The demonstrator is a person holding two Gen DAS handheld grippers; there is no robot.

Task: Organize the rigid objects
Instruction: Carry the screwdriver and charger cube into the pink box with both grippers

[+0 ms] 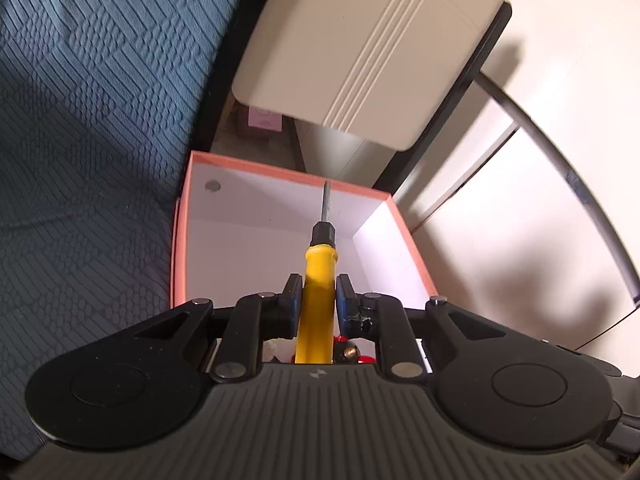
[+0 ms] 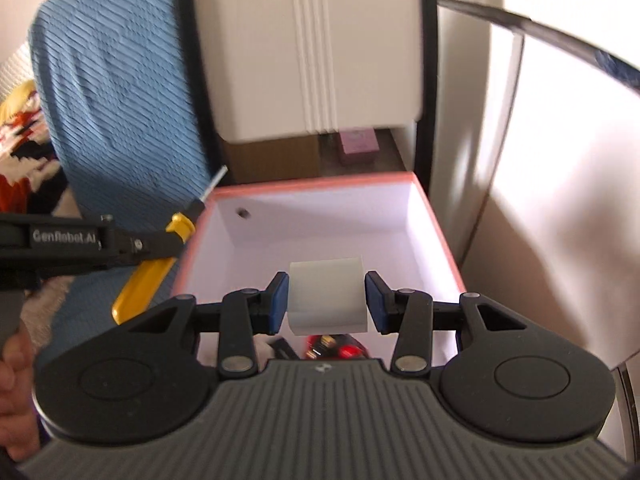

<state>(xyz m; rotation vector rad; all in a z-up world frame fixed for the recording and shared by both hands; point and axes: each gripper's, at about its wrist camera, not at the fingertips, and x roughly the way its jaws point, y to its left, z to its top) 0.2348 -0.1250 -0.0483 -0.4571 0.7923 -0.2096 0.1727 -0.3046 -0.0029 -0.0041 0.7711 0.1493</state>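
A yellow-handled screwdriver (image 1: 318, 280) with a black collar and steel shaft is clamped in my left gripper (image 1: 318, 296), its tip aimed over an open pink box (image 1: 182, 216) with white inner walls. In the right wrist view my right gripper (image 2: 326, 296) is shut on a whitish translucent block (image 2: 327, 298) above the same pink box (image 2: 436, 232). The left gripper (image 2: 160, 246) with its screwdriver (image 2: 138, 284) shows at the left, beside the box's left wall. Red and black items (image 2: 336, 348) lie in the box's near end, mostly hidden behind the gripper bodies.
A blue textured bedcover (image 1: 88, 128) lies left of the box. Behind it stands a cream panel (image 1: 360, 48) in a black frame, with a small pink carton (image 2: 358, 142) underneath. White cabinet fronts (image 1: 520, 208) rise on the right. A hand (image 2: 12, 380) holds the left tool.
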